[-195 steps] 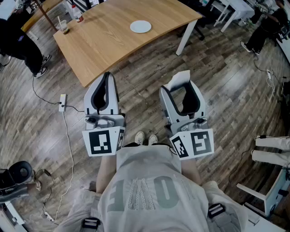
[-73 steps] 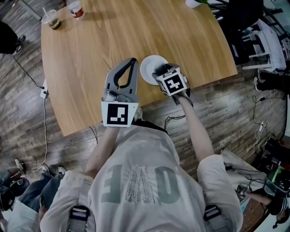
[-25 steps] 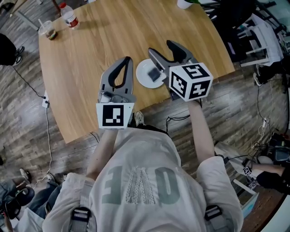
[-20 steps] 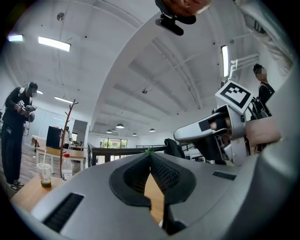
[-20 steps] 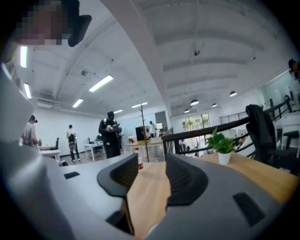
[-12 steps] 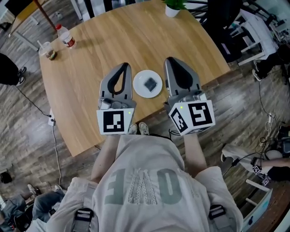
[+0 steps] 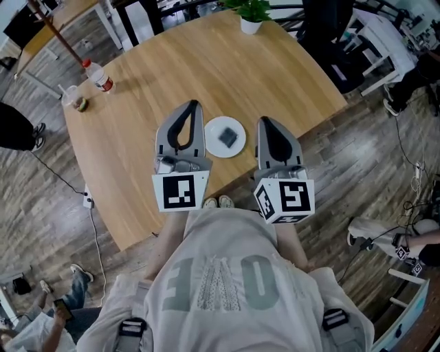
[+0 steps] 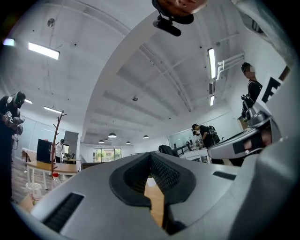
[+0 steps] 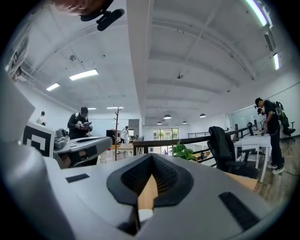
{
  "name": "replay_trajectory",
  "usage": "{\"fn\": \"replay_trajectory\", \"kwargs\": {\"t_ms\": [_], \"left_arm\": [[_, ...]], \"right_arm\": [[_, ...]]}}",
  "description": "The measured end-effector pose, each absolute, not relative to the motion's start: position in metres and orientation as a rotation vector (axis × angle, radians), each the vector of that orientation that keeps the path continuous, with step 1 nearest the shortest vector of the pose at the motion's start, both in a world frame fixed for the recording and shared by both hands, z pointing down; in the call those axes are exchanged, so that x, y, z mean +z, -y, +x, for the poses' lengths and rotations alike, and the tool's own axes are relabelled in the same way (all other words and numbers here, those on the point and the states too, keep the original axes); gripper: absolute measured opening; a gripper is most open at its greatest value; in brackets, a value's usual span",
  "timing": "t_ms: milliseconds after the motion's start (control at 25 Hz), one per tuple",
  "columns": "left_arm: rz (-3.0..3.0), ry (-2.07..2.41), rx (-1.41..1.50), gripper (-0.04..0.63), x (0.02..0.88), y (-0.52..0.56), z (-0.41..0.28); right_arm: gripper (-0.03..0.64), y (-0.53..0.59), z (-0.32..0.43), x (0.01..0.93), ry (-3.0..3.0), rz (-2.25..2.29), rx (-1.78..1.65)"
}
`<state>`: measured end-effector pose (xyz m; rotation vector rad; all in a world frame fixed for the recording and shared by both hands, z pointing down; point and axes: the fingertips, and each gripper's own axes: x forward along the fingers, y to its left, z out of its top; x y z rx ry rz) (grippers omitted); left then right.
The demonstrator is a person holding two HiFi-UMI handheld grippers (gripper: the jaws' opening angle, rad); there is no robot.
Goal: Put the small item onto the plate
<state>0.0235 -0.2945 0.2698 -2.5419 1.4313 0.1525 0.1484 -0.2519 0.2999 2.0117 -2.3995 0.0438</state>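
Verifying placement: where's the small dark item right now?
Head view: small dark item lies on the white plate, between the left gripper and right gripper.

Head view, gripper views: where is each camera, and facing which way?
Head view: on the person's head, facing steeply down at table, plate, small item; shows torso, left tool, right tool.
Left gripper view: on left tool, facing along its shut jaws over the table; right tool at right.
Right gripper view: on right tool, likewise; left tool at left.
Shared: head and right gripper views show the potted plant.
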Motion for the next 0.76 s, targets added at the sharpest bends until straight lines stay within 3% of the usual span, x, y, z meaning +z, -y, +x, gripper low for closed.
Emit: {"fn": "replay_trajectory", "kwargs": {"t_ms": [760], "left_arm": [[-2.55, -1.397, 0.223, 0.009, 0.25, 0.291, 0.027]], "right_arm": [[0.018, 0.255, 0.159, 0.3, 2.347, 2.03, 0.029]]}}
